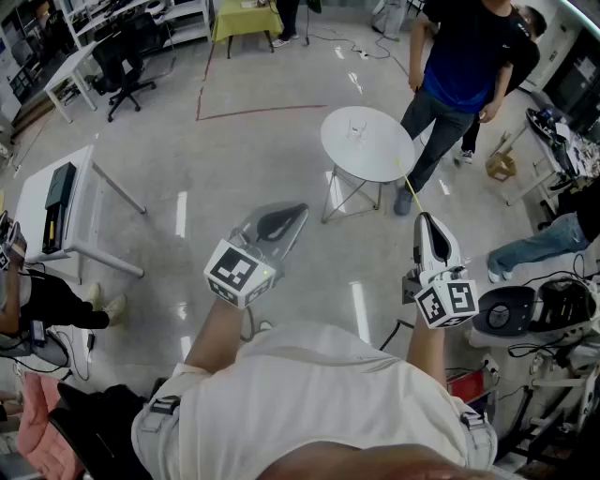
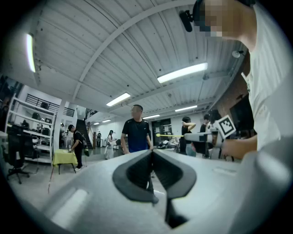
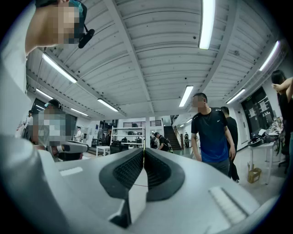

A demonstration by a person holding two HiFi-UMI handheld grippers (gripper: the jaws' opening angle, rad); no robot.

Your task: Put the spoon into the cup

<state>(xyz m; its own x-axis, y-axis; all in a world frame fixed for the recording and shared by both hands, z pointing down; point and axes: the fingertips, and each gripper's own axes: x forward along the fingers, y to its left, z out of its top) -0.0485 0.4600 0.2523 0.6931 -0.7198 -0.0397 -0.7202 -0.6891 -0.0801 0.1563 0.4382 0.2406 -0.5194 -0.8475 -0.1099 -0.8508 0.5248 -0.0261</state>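
Note:
A clear glass cup (image 1: 356,131) stands on a small round white table (image 1: 380,155) ahead of me on the floor. My right gripper (image 1: 424,218) is shut on the handle of a thin yellow spoon (image 1: 409,187), which points up and away toward the table's near edge. In the right gripper view the spoon (image 3: 143,153) shows only as a thin yellow edge between the closed pads. The left gripper view shows the spoon (image 2: 169,135) sticking out of the right gripper (image 2: 190,136). My left gripper (image 1: 298,212) is shut with nothing in it, held in the air left of the table.
A person in a blue shirt (image 1: 464,56) stands just beyond the round table. A white desk (image 1: 56,202) is at the left, an office chair (image 1: 127,61) and a yellow-green table (image 1: 246,19) farther back. Cables and equipment (image 1: 544,309) crowd the right.

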